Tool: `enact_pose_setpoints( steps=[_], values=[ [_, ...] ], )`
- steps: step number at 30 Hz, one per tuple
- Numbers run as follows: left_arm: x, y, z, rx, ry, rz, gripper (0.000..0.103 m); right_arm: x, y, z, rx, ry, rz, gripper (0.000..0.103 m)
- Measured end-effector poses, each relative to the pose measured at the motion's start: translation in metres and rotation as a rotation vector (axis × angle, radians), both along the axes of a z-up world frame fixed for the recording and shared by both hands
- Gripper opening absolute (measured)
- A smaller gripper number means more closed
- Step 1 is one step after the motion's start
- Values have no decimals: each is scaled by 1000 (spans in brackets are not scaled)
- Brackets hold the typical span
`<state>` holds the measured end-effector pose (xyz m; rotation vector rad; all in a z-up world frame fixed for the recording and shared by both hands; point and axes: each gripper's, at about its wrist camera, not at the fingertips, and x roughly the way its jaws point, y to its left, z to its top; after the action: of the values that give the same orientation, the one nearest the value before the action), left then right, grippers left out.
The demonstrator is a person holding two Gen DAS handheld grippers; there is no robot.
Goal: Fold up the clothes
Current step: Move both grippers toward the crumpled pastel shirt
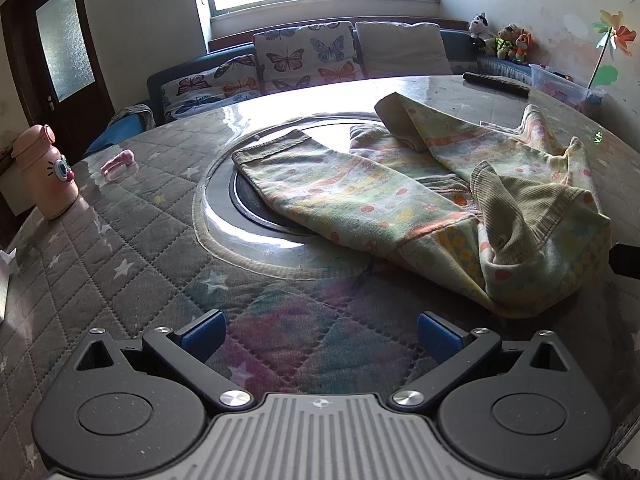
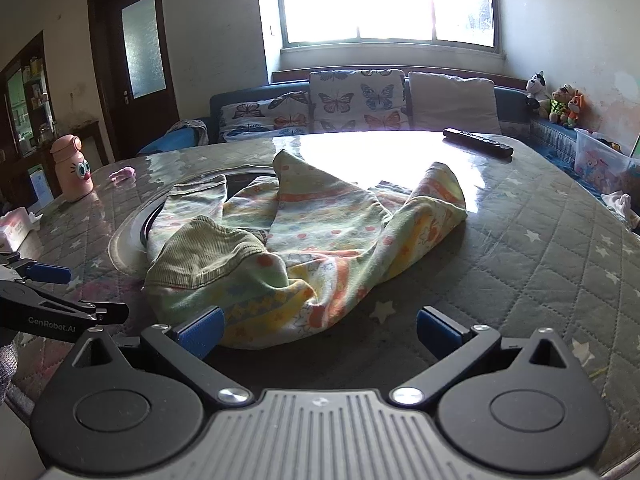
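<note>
A crumpled pastel patterned garment [image 1: 420, 196] with green ribbed cuffs lies on the round quilted table [image 1: 120, 240], partly over the round centre plate [image 1: 248, 228]. My left gripper [image 1: 320, 336] is open and empty, hovering near the table's front edge, left of the garment's near end. In the right wrist view the garment [image 2: 320, 248] lies straight ahead. My right gripper [image 2: 320, 332] is open and empty, its left fingertip [image 2: 202, 330] just at the garment's near hem. The left gripper [image 2: 48, 292] shows at the left edge.
A pink cartoon bottle [image 1: 46, 172] stands at the table's left, with a small pink object [image 1: 118, 164] near it. A black remote [image 2: 478, 142] lies at the far right. A tissue box [image 2: 14, 228] sits at the left edge. A sofa with butterfly cushions [image 2: 356, 100] is behind.
</note>
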<state>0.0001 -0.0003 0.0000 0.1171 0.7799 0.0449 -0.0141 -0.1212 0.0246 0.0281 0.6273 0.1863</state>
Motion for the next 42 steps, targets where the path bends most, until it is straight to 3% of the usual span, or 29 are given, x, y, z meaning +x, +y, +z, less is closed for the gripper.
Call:
enact_pose_setpoints(
  steps=[42],
  values=[
    [-6, -22, -4, 32, 25, -46, 103, 0, 1, -6, 14, 44, -6, 103]
  ],
)
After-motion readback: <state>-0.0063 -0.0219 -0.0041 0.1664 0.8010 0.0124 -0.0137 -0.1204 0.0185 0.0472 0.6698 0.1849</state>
